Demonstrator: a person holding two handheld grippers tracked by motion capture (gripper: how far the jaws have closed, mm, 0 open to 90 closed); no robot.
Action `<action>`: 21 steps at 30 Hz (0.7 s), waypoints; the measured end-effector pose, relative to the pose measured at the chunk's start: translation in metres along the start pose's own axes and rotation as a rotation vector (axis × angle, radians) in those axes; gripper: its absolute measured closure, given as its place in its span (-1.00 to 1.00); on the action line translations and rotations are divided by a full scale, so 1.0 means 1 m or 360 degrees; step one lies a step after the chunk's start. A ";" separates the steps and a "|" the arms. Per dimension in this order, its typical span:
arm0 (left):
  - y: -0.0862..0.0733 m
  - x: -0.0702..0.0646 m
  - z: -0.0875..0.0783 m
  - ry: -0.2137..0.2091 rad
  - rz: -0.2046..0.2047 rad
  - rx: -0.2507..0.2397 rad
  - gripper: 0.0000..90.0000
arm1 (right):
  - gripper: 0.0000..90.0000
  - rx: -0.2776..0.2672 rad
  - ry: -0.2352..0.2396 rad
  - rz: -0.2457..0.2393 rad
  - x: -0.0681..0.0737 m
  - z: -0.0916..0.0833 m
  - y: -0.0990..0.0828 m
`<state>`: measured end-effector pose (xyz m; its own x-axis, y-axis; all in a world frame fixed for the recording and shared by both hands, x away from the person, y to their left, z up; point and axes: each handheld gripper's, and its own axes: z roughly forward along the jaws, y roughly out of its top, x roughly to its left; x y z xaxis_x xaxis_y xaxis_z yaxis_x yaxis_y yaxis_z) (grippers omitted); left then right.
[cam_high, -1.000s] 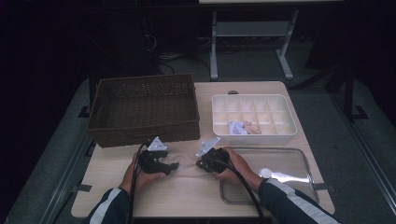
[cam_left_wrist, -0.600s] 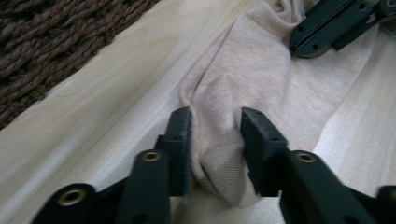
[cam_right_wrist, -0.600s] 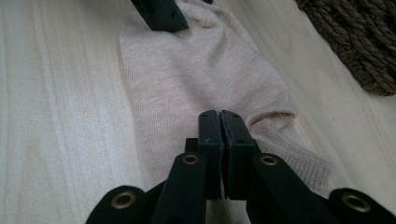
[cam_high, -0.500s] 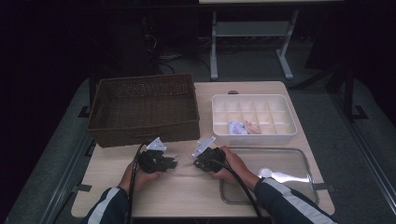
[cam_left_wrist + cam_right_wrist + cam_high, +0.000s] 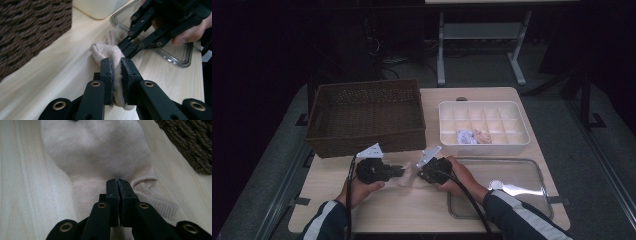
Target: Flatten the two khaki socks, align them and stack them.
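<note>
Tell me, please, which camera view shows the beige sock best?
The left gripper view: the beige sock is sharp there, bunched between the left claw, with the right claw gripping its far end. The right gripper view shows it closer but blurred. The high view shows a small pale patch between both claws.

We see a dark wicker basket (image 5: pixel 366 116) at the far left of the pale wooden desk (image 5: pixel 407 210). Right of the basket sits a white divided organizer (image 5: pixel 483 128) holding two small bundles (image 5: pixel 474 136); nearer than that organizer lies a metal tray (image 5: pixel 522 172).
</note>
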<state>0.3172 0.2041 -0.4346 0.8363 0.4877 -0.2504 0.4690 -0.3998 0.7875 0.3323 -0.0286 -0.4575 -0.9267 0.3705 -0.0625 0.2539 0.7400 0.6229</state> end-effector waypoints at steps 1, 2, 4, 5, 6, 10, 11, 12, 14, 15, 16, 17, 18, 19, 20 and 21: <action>0.001 -0.001 0.000 -0.0007 0.0007 -0.0006 0.78 | 0.93 0.0000 0.0002 -0.0014 0.000 0.001 0.001; 0.002 -0.003 0.001 -0.0003 0.0022 -0.0005 0.78 | 0.93 -0.0003 0.0012 0.0002 0.000 0.002 0.003; 0.003 -0.003 0.000 0.0003 0.0018 -0.0013 0.78 | 0.93 -0.0011 0.0015 0.0002 0.001 0.004 0.004; 0.003 -0.002 0.000 0.0000 0.0010 -0.0017 0.78 | 0.92 -0.0015 0.0017 -0.0006 0.001 0.005 0.005; 0.003 -0.002 0.000 0.0008 0.0011 -0.0014 0.78 | 0.90 -0.0021 0.0029 0.0008 0.001 0.005 0.005; 0.002 0.000 -0.002 0.0048 -0.0014 -0.0003 0.77 | 0.68 -0.0057 0.0039 0.0012 -0.004 -0.003 0.005; 0.002 0.001 -0.003 0.0058 -0.0011 0.0002 0.77 | 0.67 -0.0088 0.0036 0.0012 -0.005 -0.009 0.005; 0.001 0.001 -0.003 0.0053 -0.0022 -0.0002 0.77 | 0.65 -0.0117 0.0032 0.0020 -0.008 -0.016 0.005; 0.001 0.001 -0.003 0.0066 -0.0030 0.0008 0.77 | 0.61 -0.0172 0.0006 0.0064 -0.012 -0.031 0.004; 0.001 0.002 -0.003 0.0071 -0.0031 0.0012 0.77 | 0.61 -0.0182 -0.0005 0.0084 -0.015 -0.037 0.002; 0.001 0.002 -0.003 0.0071 -0.0036 0.0011 0.77 | 0.61 -0.0166 -0.0019 0.0084 -0.017 -0.041 -0.001; 0.001 0.002 -0.004 0.0075 -0.0035 0.0017 0.77 | 0.61 -0.0142 -0.0042 0.0076 -0.020 -0.044 -0.004; 0.001 0.002 -0.004 0.0078 -0.0035 0.0022 0.77 | 0.61 -0.0119 -0.0046 0.0093 -0.023 -0.045 -0.008; 0.001 0.002 -0.003 0.0067 -0.0043 0.0018 0.77 | 0.61 -0.0109 -0.0051 0.0112 -0.025 -0.045 -0.013; 0.002 0.001 -0.003 0.0063 -0.0043 0.0020 0.77 | 0.60 -0.0086 -0.0060 0.0130 -0.027 -0.044 -0.016; 0.002 0.001 -0.003 0.0063 -0.0041 0.0020 0.77 | 0.59 -0.0056 -0.0060 0.0138 -0.030 -0.042 -0.020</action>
<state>0.3180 0.2054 -0.4314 0.8120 0.5282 -0.2481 0.4942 -0.3963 0.7737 0.3435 -0.0780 -0.4354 -0.8903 0.4539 -0.0358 0.3224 0.6841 0.6543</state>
